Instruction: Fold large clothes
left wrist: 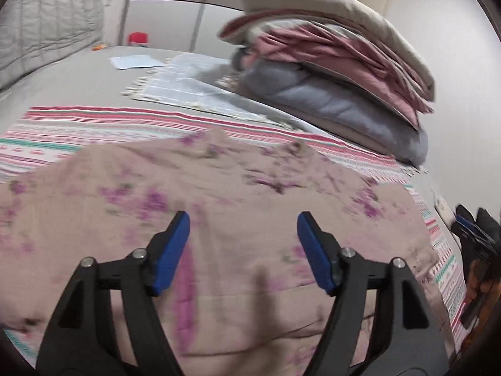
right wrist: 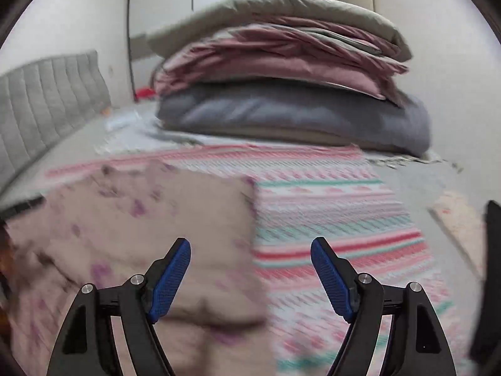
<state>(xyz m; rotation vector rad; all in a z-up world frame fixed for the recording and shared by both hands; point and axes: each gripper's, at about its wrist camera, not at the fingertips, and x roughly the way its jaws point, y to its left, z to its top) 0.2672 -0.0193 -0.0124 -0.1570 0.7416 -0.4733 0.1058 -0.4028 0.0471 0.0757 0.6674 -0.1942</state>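
A beige garment with purple flower print (left wrist: pixel 219 194) lies spread flat on a striped pink, white and teal mat (left wrist: pixel 94 125). My left gripper (left wrist: pixel 243 222) hovers open above the garment's middle, holding nothing. In the right wrist view the same garment (right wrist: pixel 150 219) lies at the left, its right edge straight against the mat (right wrist: pixel 328 219). My right gripper (right wrist: pixel 250 249) is open and empty above that right edge. Both views are blurred by motion.
A tall stack of folded quilts (left wrist: pixel 328 62), grey, pink and beige, stands beyond the mat; it also shows in the right wrist view (right wrist: pixel 281 78). A pale blue fringed cloth (left wrist: pixel 188 84) lies behind the mat. A grey padded headboard (right wrist: pixel 47 100) lines the left. Dark objects (left wrist: pixel 479 244) sit at the right.
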